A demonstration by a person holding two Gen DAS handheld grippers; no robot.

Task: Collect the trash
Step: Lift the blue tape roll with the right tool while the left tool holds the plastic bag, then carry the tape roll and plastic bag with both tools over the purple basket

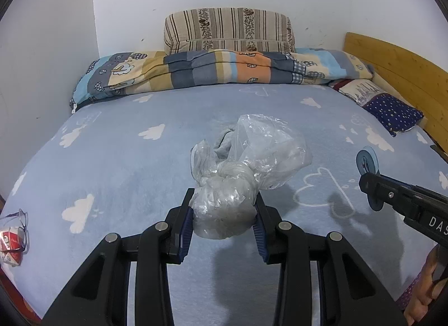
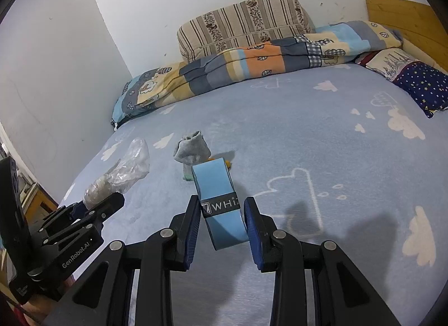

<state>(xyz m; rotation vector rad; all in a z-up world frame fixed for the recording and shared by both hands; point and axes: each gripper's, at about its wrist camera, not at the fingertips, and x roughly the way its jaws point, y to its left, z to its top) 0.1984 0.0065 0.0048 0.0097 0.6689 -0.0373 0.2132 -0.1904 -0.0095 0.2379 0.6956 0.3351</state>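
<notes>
Both pairs of fingers are clamped: my left gripper (image 1: pixel 224 214) pinches the knotted plastic bag (image 1: pixel 240 174), light, crinkly and slippery. My right gripper (image 2: pixel 222 222) squeezes the stiff blue tape roll (image 2: pixel 219 202) across its faces.

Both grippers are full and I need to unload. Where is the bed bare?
Bare sheet stretches from the grey sock right to the starry pillow, back to the folded quilt. Crowded: near left, around the plastic bag.
</notes>
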